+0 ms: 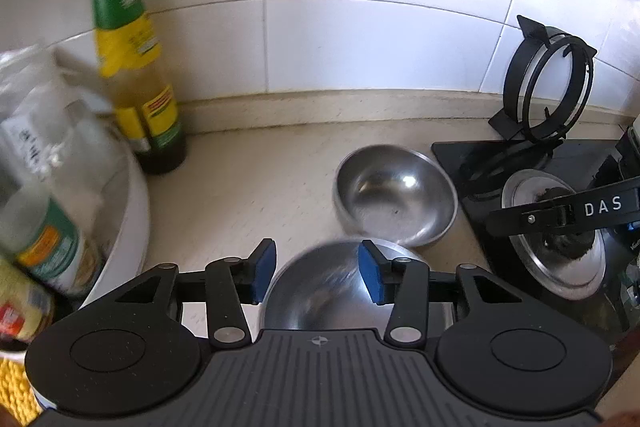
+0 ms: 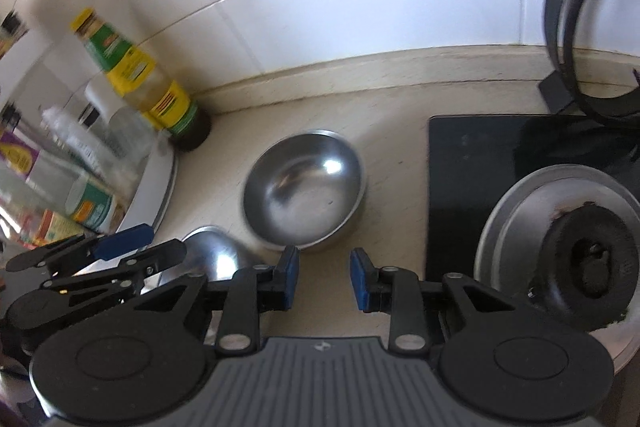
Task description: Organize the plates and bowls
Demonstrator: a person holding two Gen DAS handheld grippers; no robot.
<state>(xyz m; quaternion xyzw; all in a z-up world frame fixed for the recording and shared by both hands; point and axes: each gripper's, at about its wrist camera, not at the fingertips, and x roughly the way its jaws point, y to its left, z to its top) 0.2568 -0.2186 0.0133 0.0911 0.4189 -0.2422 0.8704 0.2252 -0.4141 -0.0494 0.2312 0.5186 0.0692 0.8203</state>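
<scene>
Lettering "DAS" (image 1: 603,205) marks the right tongs (image 2: 324,281), parted and empty like the left tongs (image 1: 317,277).

A: Where do your two bowls sit on the desk (image 2: 384,131)?

B: You have the upright bowl (image 1: 394,193) near the wall, between the bottle (image 1: 132,67) on its left and the stove (image 2: 480,155) on its right. The second bowl (image 1: 332,283) lies in front of it, just beside it; whether they touch you cannot tell.

A: And your tongs?

B: Your left tongs (image 1: 317,273) stand over the second bowl, their pads apart from it. Your right tongs (image 2: 325,279) stand to their right, before the upright bowl. Left of the bottle you have a basin (image 1: 132,211) with jars in it. Behind the stove a ring (image 1: 548,83) leans on the wall.
</scene>
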